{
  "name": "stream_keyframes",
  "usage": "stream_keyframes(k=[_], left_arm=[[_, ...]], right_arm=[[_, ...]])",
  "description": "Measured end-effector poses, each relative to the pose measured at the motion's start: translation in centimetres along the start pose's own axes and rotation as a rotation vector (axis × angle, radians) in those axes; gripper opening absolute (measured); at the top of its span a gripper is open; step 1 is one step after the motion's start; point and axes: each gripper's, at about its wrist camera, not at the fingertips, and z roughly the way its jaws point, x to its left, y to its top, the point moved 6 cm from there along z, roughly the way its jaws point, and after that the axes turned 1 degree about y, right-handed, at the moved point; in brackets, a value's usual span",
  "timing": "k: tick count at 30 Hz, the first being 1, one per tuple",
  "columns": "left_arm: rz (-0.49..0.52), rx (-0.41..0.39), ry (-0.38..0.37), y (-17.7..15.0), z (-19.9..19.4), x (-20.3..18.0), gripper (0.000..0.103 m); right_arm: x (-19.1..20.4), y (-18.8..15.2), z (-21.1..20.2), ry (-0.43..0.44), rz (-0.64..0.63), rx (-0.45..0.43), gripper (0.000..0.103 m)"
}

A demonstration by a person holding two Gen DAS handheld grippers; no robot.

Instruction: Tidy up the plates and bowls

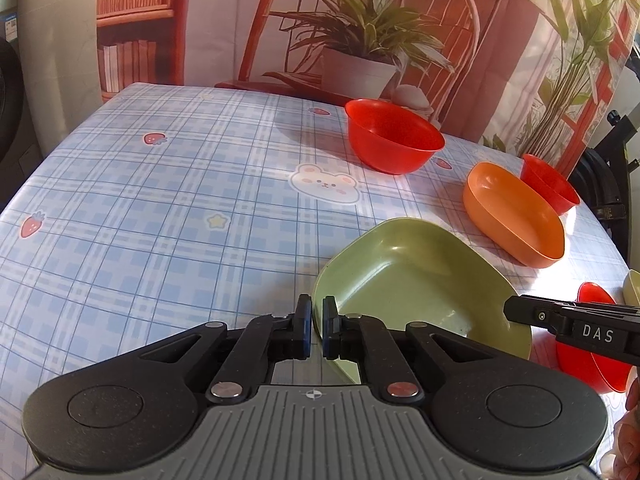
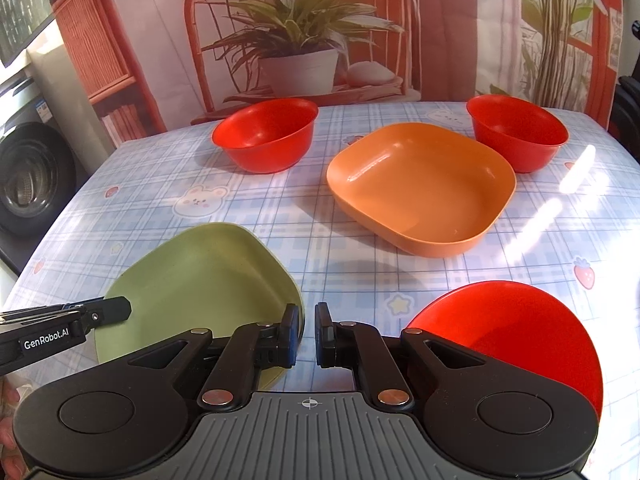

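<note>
A green square plate (image 1: 400, 280) (image 2: 192, 280) lies near the table's front, tilted a little. My left gripper (image 1: 317, 312) is shut on its near left rim, which runs between the blue pads. In the right wrist view its tip (image 2: 128, 308) sits on the plate's left edge. My right gripper (image 2: 308, 320) is shut on the plate's right rim, and in the left wrist view its tip (image 1: 508, 310) meets that rim. An orange square plate (image 2: 420, 192) (image 1: 516, 216) rests farther back. Two red bowls (image 2: 264, 132) (image 2: 516, 132) stand behind it. A third red bowl (image 2: 520, 332) is under my right gripper.
The table wears a blue checked cloth (image 1: 160, 200) with cartoon prints. A printed backdrop (image 2: 300, 40) hangs right behind the far edge. A washing machine (image 2: 28, 184) stands to the left. A pale yellow dish (image 1: 633, 288) peeks in at the right edge.
</note>
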Motion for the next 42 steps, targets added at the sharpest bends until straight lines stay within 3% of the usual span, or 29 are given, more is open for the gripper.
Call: stream_keyframes(k=[19, 27, 34, 42], left_arm=[[-0.013, 0.011, 0.048, -1.1, -1.5, 0.9, 0.006], [0.009, -0.054, 0.037, 0.7, -4.3, -0.1, 0.006], [0.059, -0.057, -0.006, 3.4, -4.4, -3.7, 0.008], [0.137, -0.053, -0.054, 6.6, -2.1, -8.8, 0.008]], right_arm=[[1.6, -1.4, -1.2, 0.066, 0.035, -0.025, 0.008], [1.3, 0.1, -2.8, 0.100, 0.061, -0.090, 0.007], [-2.5, 3.5, -4.5, 0.102, 0.117, -0.161, 0.006], [-7.2, 6.8, -4.6, 0.058, 0.094, -0.200, 0.006]])
